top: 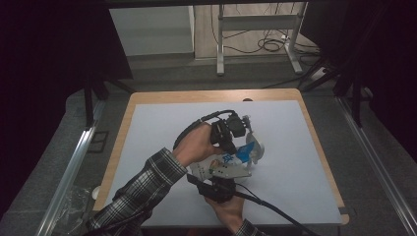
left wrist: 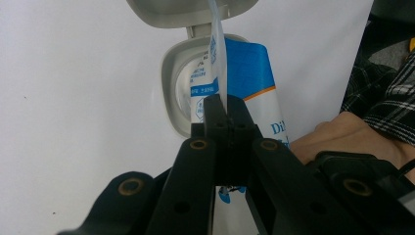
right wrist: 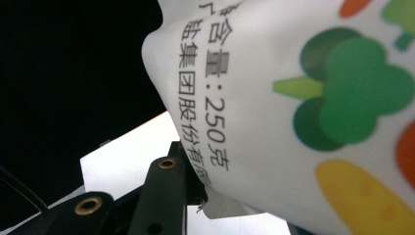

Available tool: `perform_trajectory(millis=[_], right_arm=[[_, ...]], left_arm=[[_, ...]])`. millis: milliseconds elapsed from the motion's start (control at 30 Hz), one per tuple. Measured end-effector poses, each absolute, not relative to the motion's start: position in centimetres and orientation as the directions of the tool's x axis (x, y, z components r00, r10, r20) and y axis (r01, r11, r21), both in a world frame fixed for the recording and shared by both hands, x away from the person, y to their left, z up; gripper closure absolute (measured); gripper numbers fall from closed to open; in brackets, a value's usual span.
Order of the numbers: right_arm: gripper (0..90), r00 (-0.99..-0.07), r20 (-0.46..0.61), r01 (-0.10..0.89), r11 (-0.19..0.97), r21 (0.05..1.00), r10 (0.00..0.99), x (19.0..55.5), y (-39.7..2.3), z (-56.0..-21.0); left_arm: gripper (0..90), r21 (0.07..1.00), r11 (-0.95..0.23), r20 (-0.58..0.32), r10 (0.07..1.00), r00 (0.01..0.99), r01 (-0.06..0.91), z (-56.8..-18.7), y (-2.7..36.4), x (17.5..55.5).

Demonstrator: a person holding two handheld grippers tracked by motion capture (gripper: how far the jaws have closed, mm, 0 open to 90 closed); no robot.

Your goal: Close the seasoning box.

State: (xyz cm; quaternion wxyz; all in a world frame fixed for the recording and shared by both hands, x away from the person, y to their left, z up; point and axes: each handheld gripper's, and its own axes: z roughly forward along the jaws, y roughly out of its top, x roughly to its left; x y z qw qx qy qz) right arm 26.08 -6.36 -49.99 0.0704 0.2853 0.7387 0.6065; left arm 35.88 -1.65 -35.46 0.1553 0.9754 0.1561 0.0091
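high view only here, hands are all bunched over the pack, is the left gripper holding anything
observer: yes, the left gripper has its fingers shut on a thin white strip that comes up out of the opening of the pack.
operator: is the lid open
observer: yes, the grey flip lid is swung back, clear of the opening.
operator: and the right gripper
observer: the right gripper grips the pack's printed side, next to a line of black characters and coloured vegetable drawings.
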Motion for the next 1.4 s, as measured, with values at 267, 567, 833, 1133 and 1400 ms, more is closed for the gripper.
perform_trajectory(millis=[267,567,833,1133,1400], right_arm=[[69.4,-0.826,0.249,0.343,0.099,0.934,0.506,26.02,-6.38,-49.84],[69.5,-0.826,0.246,0.340,0.100,0.935,0.507,26.01,-6.36,-49.70],[69.5,-0.829,0.236,0.331,0.105,0.938,0.508,25.98,-6.31,-49.59],[69.6,-0.830,0.238,0.331,0.102,0.938,0.505,25.92,-6.26,-49.43],[69.7,-0.832,0.236,0.327,0.102,0.939,0.503,25.90,-6.21,-49.29]], left_arm=[[90.0,0.305,-0.903,-0.033,0.309,0.950,0.304,-35.60,-1.76,35.90],[90.0,0.301,-0.906,-0.034,0.303,0.952,0.299,-35.70,-1.84,35.97],[90.0,0.301,-0.905,-0.037,0.303,0.952,0.299,-35.75,-1.88,35.99],[90.0,0.301,-0.905,-0.039,0.303,0.952,0.301,-35.75,-1.85,36.03],[90.0,0.302,-0.904,-0.039,0.305,0.952,0.302,-35.72,-1.84,36.04]])
